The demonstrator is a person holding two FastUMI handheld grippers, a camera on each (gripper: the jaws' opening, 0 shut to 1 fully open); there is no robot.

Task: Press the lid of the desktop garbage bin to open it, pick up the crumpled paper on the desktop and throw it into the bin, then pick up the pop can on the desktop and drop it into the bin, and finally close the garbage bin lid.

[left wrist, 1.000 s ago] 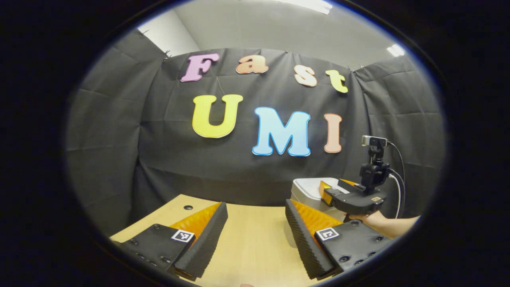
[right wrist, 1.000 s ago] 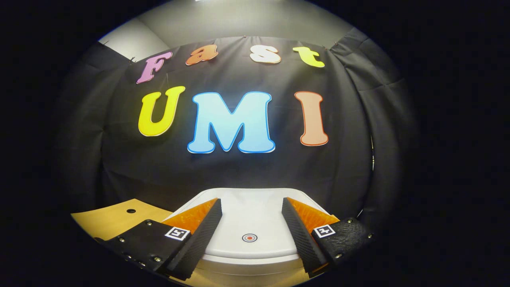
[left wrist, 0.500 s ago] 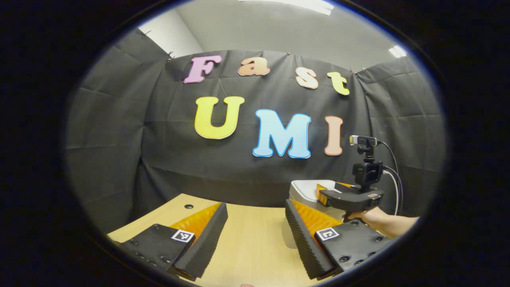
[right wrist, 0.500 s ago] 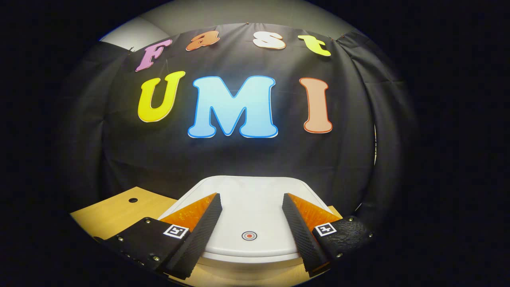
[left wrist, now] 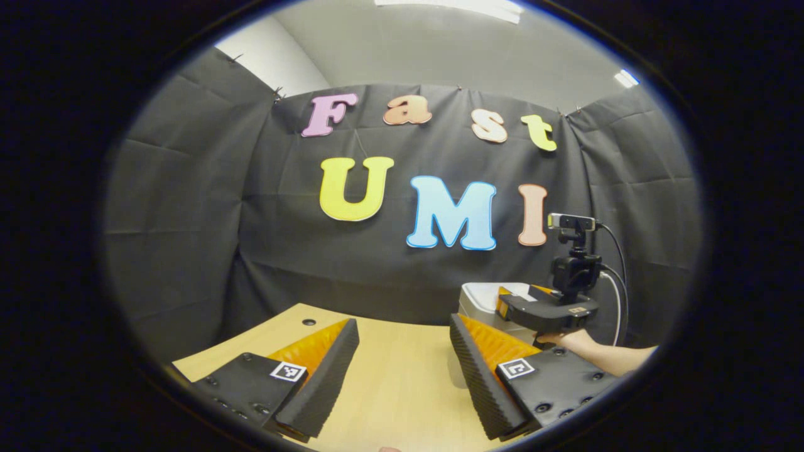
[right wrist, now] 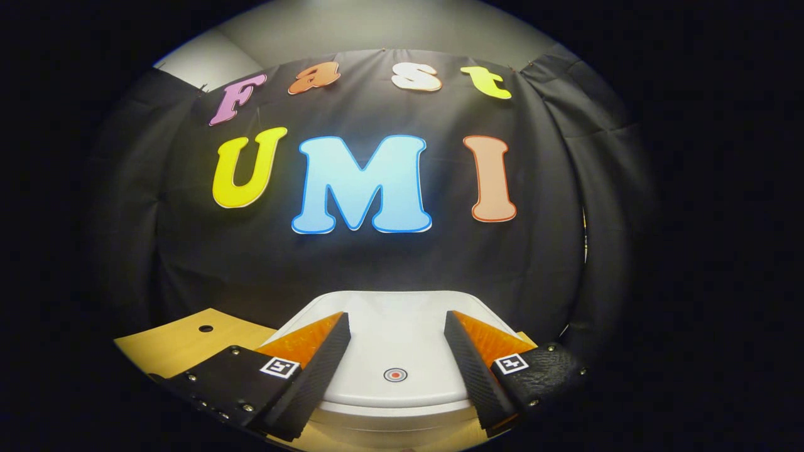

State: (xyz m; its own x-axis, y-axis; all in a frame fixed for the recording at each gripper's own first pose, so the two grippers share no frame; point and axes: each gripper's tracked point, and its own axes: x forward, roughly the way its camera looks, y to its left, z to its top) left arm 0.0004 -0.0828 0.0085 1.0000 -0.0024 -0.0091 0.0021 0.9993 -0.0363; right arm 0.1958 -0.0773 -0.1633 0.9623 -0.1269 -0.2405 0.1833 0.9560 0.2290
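The white garbage bin [right wrist: 396,342] stands close below my right gripper [right wrist: 397,323], its flat lid down, with a small red round mark [right wrist: 394,375] near the lid's front edge. My right gripper hovers open just over the lid, one finger on each side of that mark. In the left gripper view the bin [left wrist: 480,300] stands at the right back of the wooden table [left wrist: 389,376], with the right gripper [left wrist: 509,300] over it, held by a hand [left wrist: 568,339]. My left gripper [left wrist: 402,326] is open above bare table, with nothing between its fingers.
The black cloth wall stands right behind the bin and the table's back edge. A small round hole [left wrist: 308,322] sits in the table near the back left corner; the hole [right wrist: 205,328] also shows left of the bin. Cables [left wrist: 622,276] hang from the right gripper's camera mount.
The right gripper dipped toward the bin lid half a second ago and has risen slightly again. The left gripper has swung a little to the left. Both stay open.
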